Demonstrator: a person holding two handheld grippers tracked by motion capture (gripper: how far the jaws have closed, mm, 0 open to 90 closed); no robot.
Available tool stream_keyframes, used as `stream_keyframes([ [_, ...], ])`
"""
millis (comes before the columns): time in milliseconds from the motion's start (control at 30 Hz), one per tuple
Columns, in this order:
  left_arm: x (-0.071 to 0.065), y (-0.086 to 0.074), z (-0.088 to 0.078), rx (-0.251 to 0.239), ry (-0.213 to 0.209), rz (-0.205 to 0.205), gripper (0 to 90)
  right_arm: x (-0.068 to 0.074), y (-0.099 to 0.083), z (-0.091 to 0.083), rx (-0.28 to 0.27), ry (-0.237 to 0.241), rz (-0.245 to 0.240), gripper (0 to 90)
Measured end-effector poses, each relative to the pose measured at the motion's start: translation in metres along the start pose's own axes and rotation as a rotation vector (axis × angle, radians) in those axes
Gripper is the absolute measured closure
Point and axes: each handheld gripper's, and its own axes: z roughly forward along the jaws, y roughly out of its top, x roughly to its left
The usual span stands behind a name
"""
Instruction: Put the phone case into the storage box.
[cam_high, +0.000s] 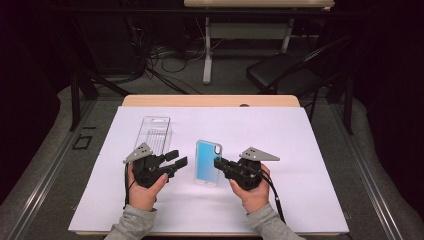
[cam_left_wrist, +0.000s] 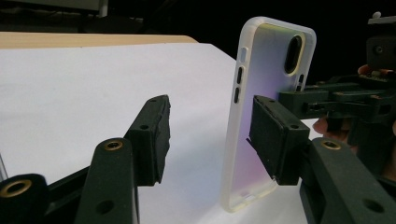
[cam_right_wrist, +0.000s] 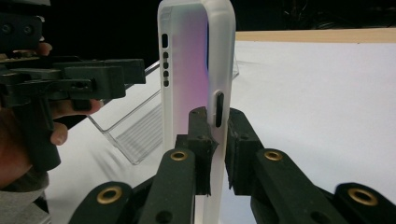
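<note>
A translucent phone case (cam_high: 207, 162) with a blue-to-pink tint stands on its long edge over the white sheet. My right gripper (cam_high: 220, 165) is shut on the case's side wall, and in the right gripper view its jaws (cam_right_wrist: 215, 149) pinch the rim of the case (cam_right_wrist: 187, 70) near a side slot. My left gripper (cam_high: 176, 161) is open just left of the case. In the left gripper view its jaws (cam_left_wrist: 210, 135) stand wide apart, and the case (cam_left_wrist: 266, 60) rises behind the right-hand jaw, untouched by the pads.
A clear plastic package (cam_high: 155, 134) lies on the white sheet (cam_high: 280, 140) behind my left gripper, also seen in the right gripper view (cam_right_wrist: 135, 135). The wooden table edge (cam_high: 210, 100) runs along the back. A black chair (cam_high: 280, 70) stands beyond the table.
</note>
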Motion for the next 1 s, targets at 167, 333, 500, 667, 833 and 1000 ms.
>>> stream_keyframes([
  [167, 0.0, 0.0, -0.001, -0.001, 0.008, 0.007, 48.1, 0.002, -0.001, -0.001, -0.006, -0.028, -0.033, 82.0],
  [333, -0.001, 0.001, -0.002, -0.002, 0.019, 0.012, 47.9, 0.003, -0.002, -0.001, -0.002, -0.055, -0.066, 82.0],
  [500, -0.001, 0.001, -0.002, -0.003, 0.02, 0.013, 47.2, 0.005, -0.002, 0.0, -0.002, -0.074, -0.096, 82.0],
  [667, -0.001, 0.002, -0.002, -0.006, 0.023, 0.017, 47.2, 0.005, -0.002, 0.0, -0.004, -0.081, -0.1, 82.0],
  [833, -0.004, 0.006, -0.001, -0.007, 0.033, 0.022, 47.4, 0.007, 0.001, 0.0, -0.01, -0.092, -0.103, 82.0],
  [1000, -0.005, 0.01, 0.002, -0.002, 0.047, 0.033, 47.5, 0.008, 0.009, -0.001, -0.017, -0.113, -0.11, 82.1],
])
